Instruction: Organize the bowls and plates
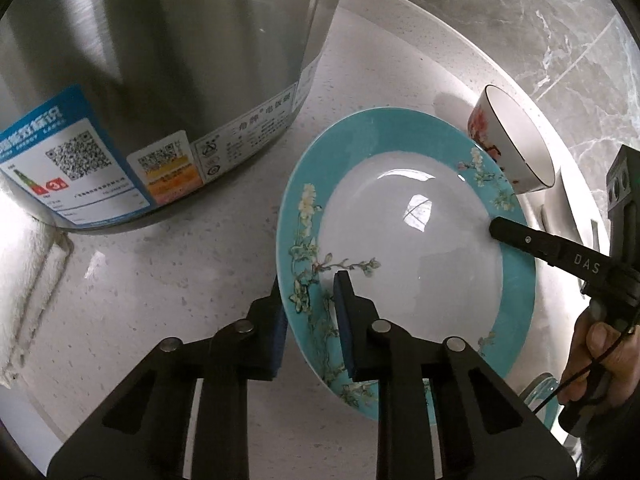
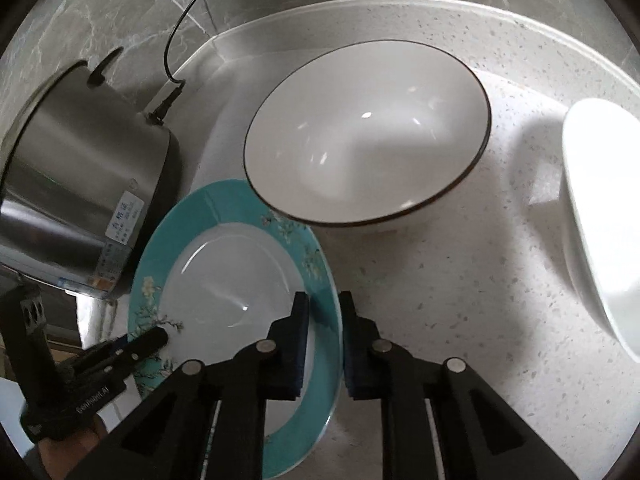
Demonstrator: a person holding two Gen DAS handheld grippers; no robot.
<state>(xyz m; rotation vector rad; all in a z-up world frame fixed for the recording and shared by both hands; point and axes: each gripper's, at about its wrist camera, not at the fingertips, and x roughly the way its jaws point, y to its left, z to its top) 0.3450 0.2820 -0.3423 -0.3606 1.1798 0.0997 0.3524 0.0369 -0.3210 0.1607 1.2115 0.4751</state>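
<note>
Now, left wrist view: the left gripper (image 1: 310,308) has its blue-padded fingers (image 1: 345,320) closed on the near rim of the teal plate (image 1: 400,232), one finger under the rim, the other over it on the flowered band.
Plate position: it lies on the pale speckled counter (image 1: 160,280), just beside the steel rice cooker (image 1: 160,80); whether its near edge is off the surface I cannot tell.
Opposite side: the right gripper (image 1: 494,230) reaches in from the right, held by a hand (image 1: 592,364), its tip on the far rim.
Neighbour: a small floral bowl (image 1: 512,140) stands at the plate's far edge, touching or overlapping it in this view.

Right wrist view: the right gripper (image 2: 324,316) has its fingers (image 2: 298,340) closed on the teal plate (image 2: 240,300), clamping the teal band from both faces.
Other side: the left gripper (image 2: 156,338) sits on the opposite rim.
Surroundings: a large white bowl with a dark rim (image 2: 368,136) stands just behind the plate, its edge overlapping the plate's rim in this view; another white dish (image 2: 600,220) is well apart to the right; the rice cooker (image 2: 80,180) and its cord (image 2: 180,40) are at the left.

Handling: probably glazed ceramic, so stiff, fairly heavy, slippery and breakable.
Where to hold: the broad flat rim, at two opposite points as now, kept level and clear of both bowls.
</note>
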